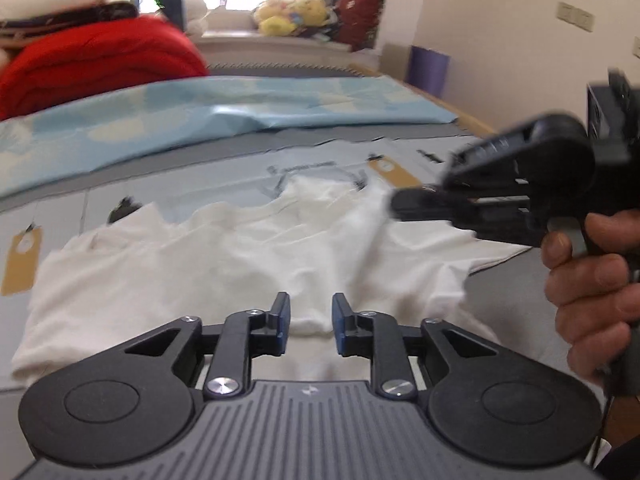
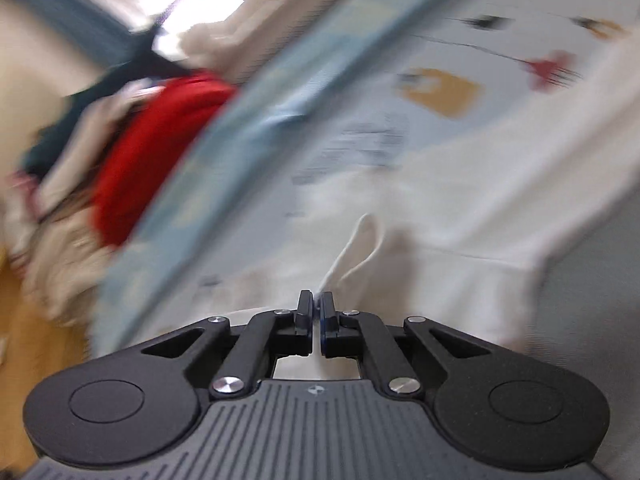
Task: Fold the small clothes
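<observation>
A pale printed sheet (image 1: 224,184) covers the work surface, with a light blue cloth (image 1: 208,112) across its far part at about 12 o'clock in the left wrist view and a red bundle (image 1: 96,60) beyond that at 10 o'clock.

On the sheet lies the white garment (image 1: 224,256), crumpled and spread wide from 9 o'clock to 3 o'clock in the left wrist view. Its near hem reaches right up to the left tongs (image 1: 311,320), at 6 o'clock. The left jaws stand narrowly apart, with a clear gap between the blue pads; the cloth shows through that gap, but the pads do not press on it.

The right tongs (image 1: 404,202) enter the left wrist view from 3 o'clock, held by a hand (image 1: 588,280), with their tip over the garment's right shoulder area. Motion blur hides whether the tip touches the cloth there.

In the right wrist view, much blurred, the garment (image 2: 480,200) fills the span from 12 to 4 o'clock, and a thin fold of its white cloth rises straight out of the right tongs (image 2: 317,312) at 6 o'clock. These jaws are closed almost together, pinching that fold between the pads.

A tan tag print (image 1: 394,174) on the sheet sits just past the garment's collar, at 1 o'clock in the left wrist view.
</observation>
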Available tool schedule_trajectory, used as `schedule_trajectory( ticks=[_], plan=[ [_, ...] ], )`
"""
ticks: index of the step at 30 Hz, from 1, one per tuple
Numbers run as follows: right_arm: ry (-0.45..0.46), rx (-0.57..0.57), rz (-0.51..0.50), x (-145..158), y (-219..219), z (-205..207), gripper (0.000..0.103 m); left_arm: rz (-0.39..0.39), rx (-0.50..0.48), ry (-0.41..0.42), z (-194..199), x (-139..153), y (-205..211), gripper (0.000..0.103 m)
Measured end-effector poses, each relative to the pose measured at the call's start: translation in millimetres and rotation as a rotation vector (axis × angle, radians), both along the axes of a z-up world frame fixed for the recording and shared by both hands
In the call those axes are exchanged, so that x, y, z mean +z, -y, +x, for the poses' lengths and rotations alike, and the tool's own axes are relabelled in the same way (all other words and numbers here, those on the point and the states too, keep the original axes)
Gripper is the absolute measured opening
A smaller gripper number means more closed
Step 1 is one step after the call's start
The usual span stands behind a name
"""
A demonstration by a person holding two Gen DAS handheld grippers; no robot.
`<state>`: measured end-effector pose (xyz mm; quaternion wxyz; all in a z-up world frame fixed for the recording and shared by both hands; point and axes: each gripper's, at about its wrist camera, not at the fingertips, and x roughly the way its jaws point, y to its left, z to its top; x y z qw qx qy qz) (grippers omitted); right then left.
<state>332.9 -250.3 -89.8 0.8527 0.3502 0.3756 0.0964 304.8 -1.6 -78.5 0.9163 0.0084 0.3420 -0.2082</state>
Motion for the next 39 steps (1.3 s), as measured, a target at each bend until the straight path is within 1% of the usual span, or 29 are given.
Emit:
schedule_trajectory(
  ticks=[1, 2, 3, 8, 9, 10, 11, 13, 15, 17, 18, 19, 20, 21, 22, 24, 25, 26, 27, 28, 29, 30, 31, 32, 34, 36, 37, 38, 39],
  plan=[
    [0.018, 0.04, 0.006, 5, -5, -1, 0.002, -0.002, -0.006, 0.015, 1, 1, 3, 0.033],
    [0.027, 0.083, 0.017, 9, -11, -2, 0.002, -0.009, -0.01, 0.024, 3, 1, 4, 0.034],
    [0.028, 0.124, 0.03, 11, -15, -2, 0.002, -0.018, -0.013, 0.025, 4, 0, 6, 0.034],
    [0.013, 0.233, 0.079, 12, -31, -2, 0.002, -0.067, -0.007, 0.04, 9, 5, 1, 0.033],
    [0.017, 0.254, 0.09, 13, -33, -3, 0.002, -0.07, -0.005, 0.044, 9, 7, 0, 0.028],
    [0.02, 0.274, 0.1, 15, -35, -6, 0.002, -0.065, -0.003, 0.049, 9, 7, 0, 0.01],
    [0.025, 0.3, 0.106, 17, -38, -7, 0.002, -0.051, 0.001, 0.051, 10, 8, 0, 0.004],
    [0.034, 0.329, 0.096, 19, -45, -1, 0.002, -0.021, 0.008, 0.055, 10, 9, -7, 0.004],
    [0.027, 0.334, 0.084, 20, -46, 0, 0.006, 0.011, 0.037, 0.052, 13, 10, -21, 0.003],
    [0.026, 0.3, 0.011, 22, -46, 3, 0.012, 0.047, 0.127, 0.034, 21, 10, -53, 0.004],
    [0.028, 0.282, -0.038, 23, -47, 4, 0.017, 0.057, 0.209, 0.009, 27, 9, -79, 0.004],
    [0.027, 0.262, -0.075, 22, -47, 6, 0.029, 0.064, 0.288, -0.013, 32, 9, -105, 0.004],
    [0.011, 0.234, -0.109, 21, -46, 7, 0.035, 0.083, 0.381, -0.029, 36, 8, -136, 0.004],
    [-0.02, 0.218, -0.138, 18, -45, 8, 0.035, 0.133, 0.501, -0.036, 38, 7, -171, 0.004],
    [-0.053, 0.207, -0.165, 14, -45, 9, 0.035, 0.227, 0.684, -0.046, 38, 6, -212, 0.004],
    [-0.128, 0.179, -0.236, 2, -45, 11, 0.035, 0.44, 1.091, -0.093, 29, 2, -284, 0.004],
    [-0.175, 0.166, -0.284, -4, -46, 12, 0.035, 0.555, 1.322, -0.111, 17, 2, -322, 0.005],
    [-0.212, 0.159, -0.327, -9, -47, 12, 0.035, 0.594, 1.444, -0.117, 7, 5, -344, 0.005],
    [-0.25, 0.152, -0.372, -15, -48, 12, 0.035, 0.571, 1.497, -0.111, 0, 9, -356, 0.005],
    [-0.274, 0.148, -0.399, -21, -48, 12, 0.035, 0.505, 1.505, -0.078, -7, 16, -360, 0.006],
    [-0.293, 0.144, -0.412, -25, -48, 11, 0.035, 0.448, 1.471, -0.038, -9, 20, -355, 0.011],
    [-0.307, 0.14, -0.412, -31, -46, 10, 0.035, 0.4, 1.402, -0.008, -5, 23, -344, 0.015],
    [-0.317, 0.135, -0.406, -34, -45, 10, 0.035, 0.334, 1.28, 0.009, 4, 22, -328, 0.024],
    [-0.325, 0.129, -0.399, -36, -43, 9, 0.035, 0.275, 1.167, 0.006, 13, 20, -314, 0.031],
    [-0.332, 0.111, -0.401, -39, -43, 7, 0.035, 0.129, 0.913, -0.045, 28, 9, -281, 0.031],
    [-0.336, 0.104, -0.409, -41, -42, 5, 0.035, 0.011, 0.699, -0.126, 41, -5, -250, 0.031],
    [-0.34, 0.101, -0.412, -42, -42, 5, 0.035, -0.013, 0.602, -0.158, 46, -13, -233, 0.031],
    [-0.345, 0.096, -0.414, -41, -43, 7, 0.035, -0.003, 0.553, -0.176, 47, -20, -223, 0.031],
    [-0.352, 0.09, -0.417, -42, -42, 7, 0.035, 0.025, 0.515, -0.2, 50, -28, -214, 0.031]
  ],
)
